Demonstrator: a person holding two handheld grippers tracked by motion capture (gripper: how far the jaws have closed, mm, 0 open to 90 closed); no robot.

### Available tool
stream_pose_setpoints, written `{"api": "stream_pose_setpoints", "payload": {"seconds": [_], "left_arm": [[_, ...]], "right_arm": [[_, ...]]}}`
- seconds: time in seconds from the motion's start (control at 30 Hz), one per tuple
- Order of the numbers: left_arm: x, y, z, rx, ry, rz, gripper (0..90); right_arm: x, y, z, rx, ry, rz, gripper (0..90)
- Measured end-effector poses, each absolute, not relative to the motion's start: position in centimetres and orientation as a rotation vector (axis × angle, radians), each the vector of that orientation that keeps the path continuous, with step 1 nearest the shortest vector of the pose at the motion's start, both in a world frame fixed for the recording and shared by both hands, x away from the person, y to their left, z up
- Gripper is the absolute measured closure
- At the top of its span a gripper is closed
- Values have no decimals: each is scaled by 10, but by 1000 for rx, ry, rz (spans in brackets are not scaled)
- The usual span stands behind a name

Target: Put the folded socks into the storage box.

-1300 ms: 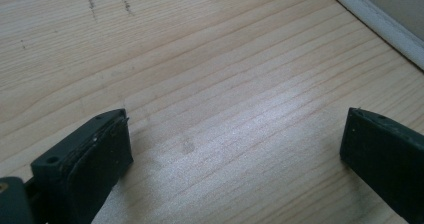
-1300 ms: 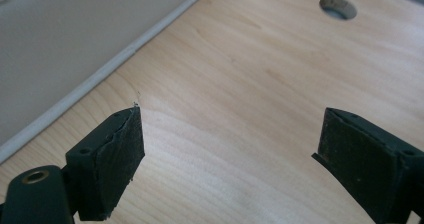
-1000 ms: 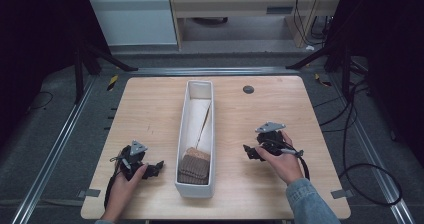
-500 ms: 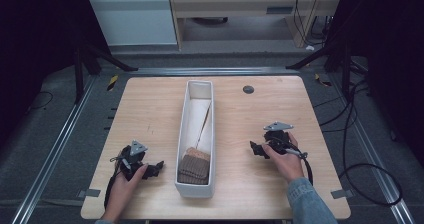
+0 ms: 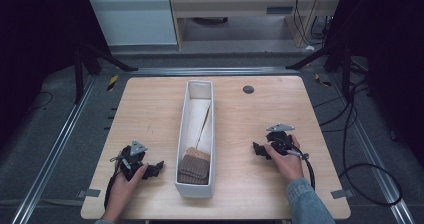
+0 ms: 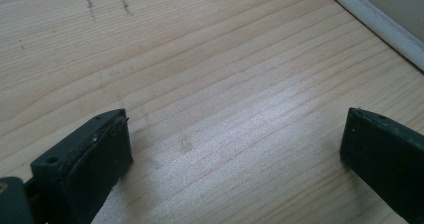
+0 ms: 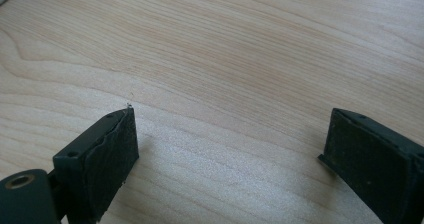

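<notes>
A long white bin (image 5: 197, 141) stands in the middle of the wooden table (image 5: 150, 109). Inside it lie a brown knitted cloth (image 5: 194, 165) at the near end and a thin stick (image 5: 205, 125) farther back. My left gripper (image 5: 157, 168) rests on the table left of the bin, open, with bare wood between its jaws (image 6: 235, 149). The bin's white wall (image 6: 380, 19) shows at the top right of the left gripper view. My right gripper (image 5: 259, 149) rests right of the bin, open, over bare wood (image 7: 230, 144).
A small dark round hole (image 5: 248, 89) sits near the table's far edge. Black cables (image 5: 350, 134) hang off the right side. Metal rails (image 5: 60, 144) run along the table's left and right, and cabinets (image 5: 135, 14) stand beyond.
The right hand and gripper have moved slightly right and down onto the table. The left gripper has stayed in place.
</notes>
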State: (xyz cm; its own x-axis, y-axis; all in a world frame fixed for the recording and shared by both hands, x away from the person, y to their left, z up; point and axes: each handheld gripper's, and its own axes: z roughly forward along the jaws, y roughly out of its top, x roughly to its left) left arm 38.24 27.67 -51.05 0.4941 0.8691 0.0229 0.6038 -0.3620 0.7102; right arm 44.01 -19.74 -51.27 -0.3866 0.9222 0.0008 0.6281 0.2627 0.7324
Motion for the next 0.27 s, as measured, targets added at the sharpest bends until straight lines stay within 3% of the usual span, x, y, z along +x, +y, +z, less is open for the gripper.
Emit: {"api": "stream_pose_setpoints", "payload": {"seconds": [0.27], "left_arm": [[382, 277, -511, 2093, 1203, 530, 0]], "right_arm": [[439, -198, -514, 1426, 2095, 902, 18]]}}
